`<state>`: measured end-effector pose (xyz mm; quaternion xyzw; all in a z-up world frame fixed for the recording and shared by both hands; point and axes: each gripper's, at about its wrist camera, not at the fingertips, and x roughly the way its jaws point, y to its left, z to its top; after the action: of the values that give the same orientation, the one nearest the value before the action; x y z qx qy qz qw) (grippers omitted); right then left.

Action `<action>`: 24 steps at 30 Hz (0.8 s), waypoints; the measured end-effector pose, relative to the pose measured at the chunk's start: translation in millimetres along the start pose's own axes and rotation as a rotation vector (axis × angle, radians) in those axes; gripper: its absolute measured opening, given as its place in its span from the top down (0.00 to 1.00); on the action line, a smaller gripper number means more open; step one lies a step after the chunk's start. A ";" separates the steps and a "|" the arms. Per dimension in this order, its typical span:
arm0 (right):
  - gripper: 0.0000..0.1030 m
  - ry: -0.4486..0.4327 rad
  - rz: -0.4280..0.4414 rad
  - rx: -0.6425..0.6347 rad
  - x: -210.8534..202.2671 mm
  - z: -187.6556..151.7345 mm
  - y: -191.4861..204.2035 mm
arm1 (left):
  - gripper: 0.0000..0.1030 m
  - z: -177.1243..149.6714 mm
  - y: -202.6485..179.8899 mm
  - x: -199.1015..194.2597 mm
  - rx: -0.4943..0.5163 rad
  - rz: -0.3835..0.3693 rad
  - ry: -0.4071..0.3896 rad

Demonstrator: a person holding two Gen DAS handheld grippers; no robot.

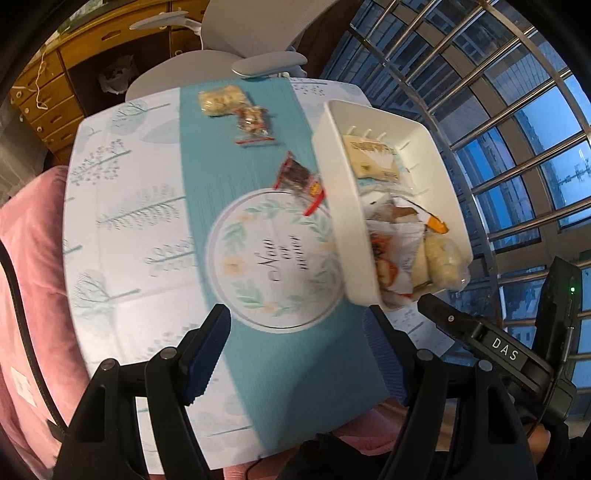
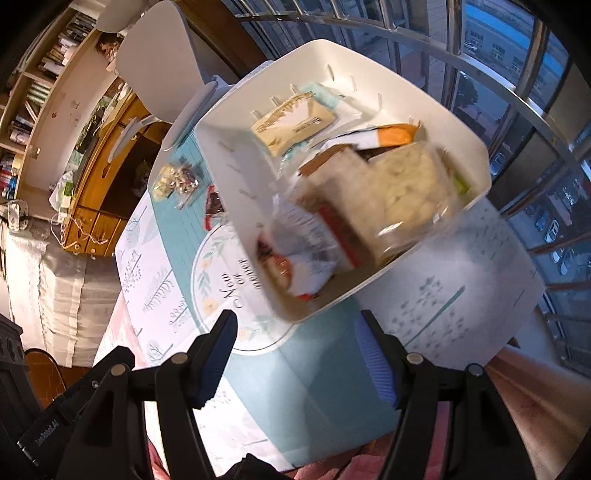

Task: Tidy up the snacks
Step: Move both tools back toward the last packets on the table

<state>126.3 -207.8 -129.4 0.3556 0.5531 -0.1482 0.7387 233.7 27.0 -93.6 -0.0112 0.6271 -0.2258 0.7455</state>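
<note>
A white bin (image 1: pixel 334 192) stands on the right of the table and holds several snack packs, among them a pale rice-cracker pack (image 2: pixel 402 184) and a beige packet (image 1: pixel 371 157). Three snacks lie on the teal runner left of it: a dark red-edged pack (image 1: pixel 299 181) against the bin's wall, a clear mixed-snack bag (image 1: pixel 253 123) and a pale cracker pack (image 1: pixel 221 99) further back. My left gripper (image 1: pixel 295 350) is open and empty above the near table. My right gripper (image 2: pixel 299 354) is open and empty, just short of the bin's (image 2: pixel 236 166) near corner.
The table (image 1: pixel 122 206) has a tree-print cloth with a round floral emblem (image 1: pixel 273 266). A grey chair (image 1: pixel 229 33) stands behind it, wooden cabinets (image 1: pixel 48 99) at back left. A metal railing and windows (image 1: pixel 517 122) run along the right. Pink fabric (image 1: pixel 26 295) lies at near left.
</note>
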 end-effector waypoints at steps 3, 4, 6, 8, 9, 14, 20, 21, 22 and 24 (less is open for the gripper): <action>0.35 -0.026 -0.002 0.027 1.1 -15.5 12.9 | 0.29 1.9 18.7 -11.6 0.034 0.011 -0.005; 0.35 -0.044 -0.006 0.045 0.7 -20.5 15.8 | 0.29 2.9 22.7 -13.8 0.041 0.015 -0.006; 0.35 -0.065 -0.009 0.073 1.8 -27.4 20.6 | 0.29 6.1 34.7 -20.3 0.065 0.025 -0.007; 0.35 -0.084 -0.008 0.105 3.9 -36.6 27.0 | 0.29 9.8 46.1 -26.0 0.090 0.039 -0.007; 0.35 -0.089 -0.007 0.114 4.5 -39.3 29.0 | 0.29 12.2 50.3 -27.5 0.099 0.042 -0.007; 0.35 -0.131 -0.011 0.133 6.1 -53.7 46.5 | 0.29 32.7 70.1 -31.8 0.132 0.060 -0.011; 0.35 -0.185 -0.020 0.121 6.4 -57.5 67.7 | 0.29 66.9 84.8 -31.3 0.144 0.070 -0.010; 0.35 -0.197 -0.022 0.116 6.9 -56.9 70.8 | 0.29 74.3 87.4 -30.9 0.143 0.074 -0.011; 0.35 -0.210 -0.026 0.111 8.7 -54.9 75.1 | 0.29 79.0 88.6 -30.3 0.141 0.079 -0.012; 0.35 -0.221 -0.022 0.106 12.8 -51.3 81.0 | 0.29 93.8 92.6 -28.9 0.134 0.088 -0.018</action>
<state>143.8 -113.2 -118.9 0.3696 0.4638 -0.2238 0.7734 348.5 95.3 -74.5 0.0642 0.6038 -0.2339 0.7594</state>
